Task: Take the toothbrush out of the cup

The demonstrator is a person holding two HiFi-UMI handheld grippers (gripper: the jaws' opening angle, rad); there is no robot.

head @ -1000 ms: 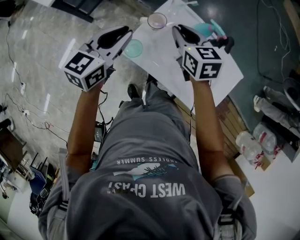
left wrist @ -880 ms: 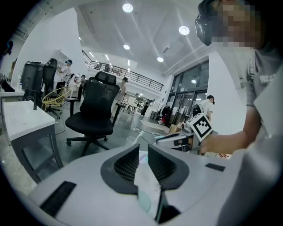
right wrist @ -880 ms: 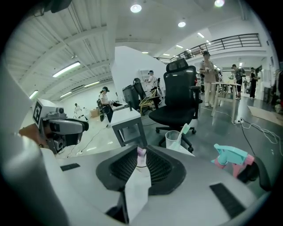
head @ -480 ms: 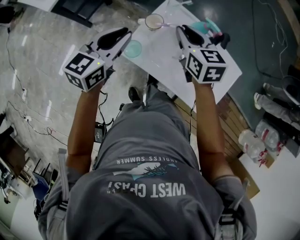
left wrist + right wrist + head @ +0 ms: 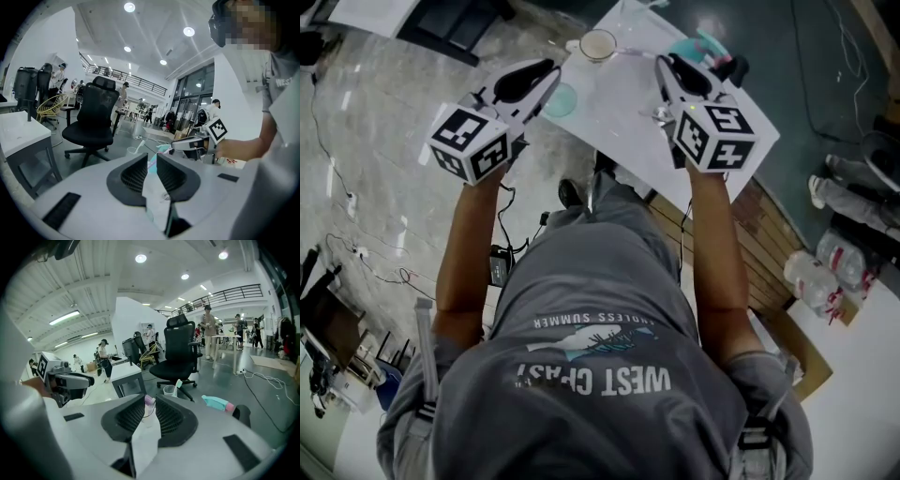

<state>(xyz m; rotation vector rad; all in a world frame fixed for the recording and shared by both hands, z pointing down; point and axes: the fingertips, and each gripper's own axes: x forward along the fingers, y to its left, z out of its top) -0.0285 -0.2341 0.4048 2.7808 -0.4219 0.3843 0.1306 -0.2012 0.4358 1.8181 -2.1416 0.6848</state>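
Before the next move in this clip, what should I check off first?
1. Toothbrush in the cup: ok, its head sticks out over the rim.
2. Left claw open: ok, jaws apart, nothing gripped.
3. Right claw open: ok, jaws apart.
4. Right claw empty: cannot tell; a small pink thing shows at its tips.
5. Teal tube clear of the cup: ok, lying apart from it.

Clear cup [image 5: 169,391] upright; pale toothbrush [image 5: 178,383] leaning inside it
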